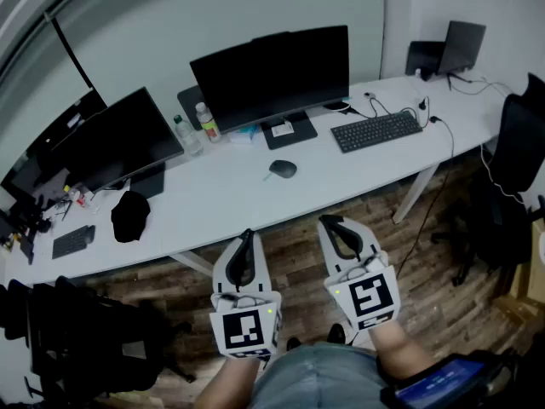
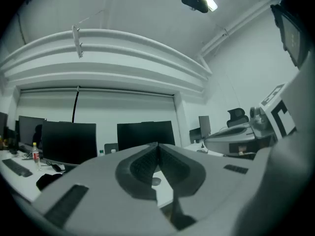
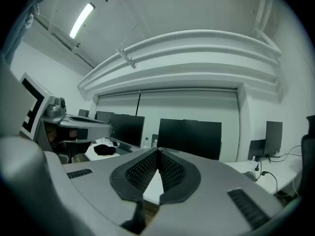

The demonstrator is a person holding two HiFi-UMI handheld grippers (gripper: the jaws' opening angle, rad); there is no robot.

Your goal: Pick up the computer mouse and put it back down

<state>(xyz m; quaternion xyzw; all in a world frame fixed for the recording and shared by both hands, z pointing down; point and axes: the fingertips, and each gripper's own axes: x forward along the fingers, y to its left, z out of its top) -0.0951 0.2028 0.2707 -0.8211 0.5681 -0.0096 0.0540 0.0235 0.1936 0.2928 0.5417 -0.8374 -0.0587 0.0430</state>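
Observation:
A dark computer mouse (image 1: pixel 283 169) lies on the long white desk (image 1: pixel 230 196), in front of the middle monitor (image 1: pixel 272 77). Both grippers are held level over the wooden floor, short of the desk's near edge. My left gripper (image 1: pixel 246 235) has its jaws shut with nothing between them, tips touching (image 2: pixel 157 144). My right gripper (image 1: pixel 328 222) is shut and empty too, its tips meeting (image 3: pixel 158 150). In the left gripper view the mouse (image 2: pixel 156 181) shows small through the gap below the pads. The mouse is well ahead of both grippers, slightly nearer the left one.
A keyboard (image 1: pixel 377 130) lies right of the mouse, with cables beyond it. Two bottles (image 1: pixel 197 126) stand left of the middle monitor. A second monitor (image 1: pixel 111 141), a black cap (image 1: pixel 130 215) and a small keyboard (image 1: pixel 73 240) sit at the left. Office chairs (image 1: pixel 517 143) stand at the right.

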